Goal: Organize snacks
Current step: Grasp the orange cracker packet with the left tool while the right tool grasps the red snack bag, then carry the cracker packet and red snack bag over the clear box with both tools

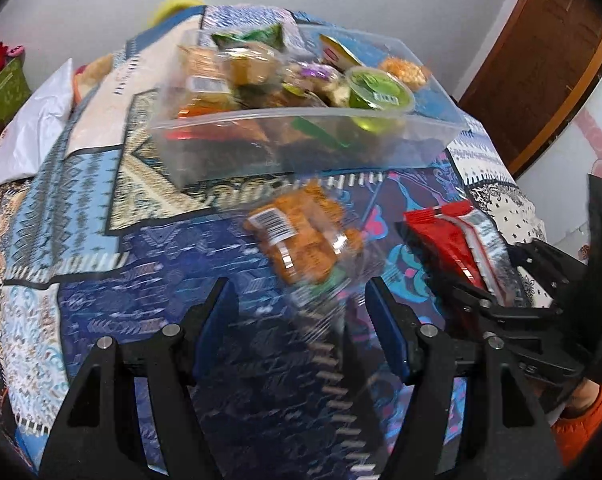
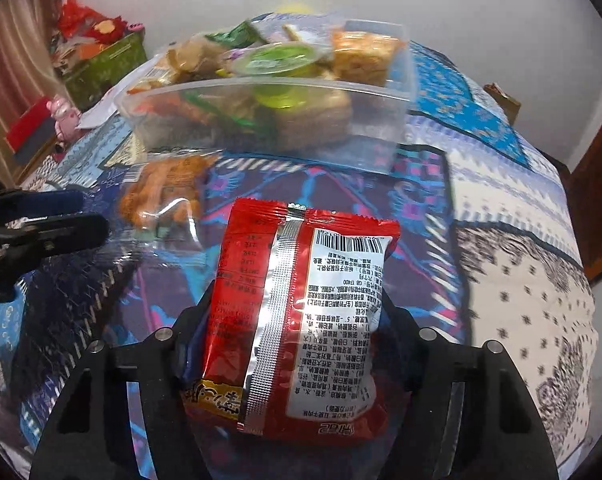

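Stock: clear plastic bin [image 1: 237, 152] nearly full of snacks; we hold the red foil packet [image 2: 301, 320] clamped in our right gripper [image 2: 297, 312], while our left gripper [image 1: 297, 300], jaws apart, approaches the clear-wrapped orange-snack pack [image 1: 301, 236] lying on the patterned cloth [image 1: 101, 240].

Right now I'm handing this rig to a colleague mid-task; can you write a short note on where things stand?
Left tongs: open, empty, fingers on either side of the clear bag of orange fried snacks, which lies on the patterned tablecloth.
Right tongs: shut on the red snack packet, back side up, short of the bin.
Clear plastic bin: already holds many snacks, including a green jelly cup.
Left to do: drop the red packet in the bin, then grasp the orange snack bag and add it.
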Demonstrator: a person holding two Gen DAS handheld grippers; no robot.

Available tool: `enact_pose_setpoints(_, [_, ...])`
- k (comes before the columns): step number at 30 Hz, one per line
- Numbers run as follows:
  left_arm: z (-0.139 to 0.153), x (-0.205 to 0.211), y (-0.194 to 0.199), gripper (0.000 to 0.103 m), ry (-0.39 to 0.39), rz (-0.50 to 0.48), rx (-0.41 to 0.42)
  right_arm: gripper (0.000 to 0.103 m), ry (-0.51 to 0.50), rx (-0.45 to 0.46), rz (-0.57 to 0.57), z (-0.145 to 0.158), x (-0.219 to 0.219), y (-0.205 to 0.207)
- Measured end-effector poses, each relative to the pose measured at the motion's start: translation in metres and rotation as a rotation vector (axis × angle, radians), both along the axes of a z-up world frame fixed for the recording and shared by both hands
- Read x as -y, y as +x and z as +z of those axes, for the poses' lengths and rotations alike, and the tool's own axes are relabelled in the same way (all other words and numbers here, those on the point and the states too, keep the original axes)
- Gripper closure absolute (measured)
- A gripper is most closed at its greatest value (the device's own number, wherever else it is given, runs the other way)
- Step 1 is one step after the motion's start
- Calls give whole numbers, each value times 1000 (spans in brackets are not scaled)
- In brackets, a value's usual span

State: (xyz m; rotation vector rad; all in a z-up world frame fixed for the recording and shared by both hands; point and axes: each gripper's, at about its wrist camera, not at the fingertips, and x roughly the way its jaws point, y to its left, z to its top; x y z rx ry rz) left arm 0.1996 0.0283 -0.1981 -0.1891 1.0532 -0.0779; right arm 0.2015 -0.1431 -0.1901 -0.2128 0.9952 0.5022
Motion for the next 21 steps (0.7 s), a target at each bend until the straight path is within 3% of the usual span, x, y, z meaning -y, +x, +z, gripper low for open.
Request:
enact_pose_setpoints(9, [-15,24,39,36,25,4,-32,37,75,22,-73,15,41,8])
enact_pose_setpoints(12, [-22,22,51,27,-10,36,-47,37,93,20,-79,17,46,10])
enact_pose_setpoints(15, [-27,24,62,27,-16,65,-54,37,103,24,-82,18,49,10])
enact_pose_setpoints(19, [-34,36,66,28,66,60,-27,37,113,23,-89,19,50,13])
enact_pose_setpoints(21, [-34,43,63,36,96,43,-4,37,119,22,-91,19,50,14])
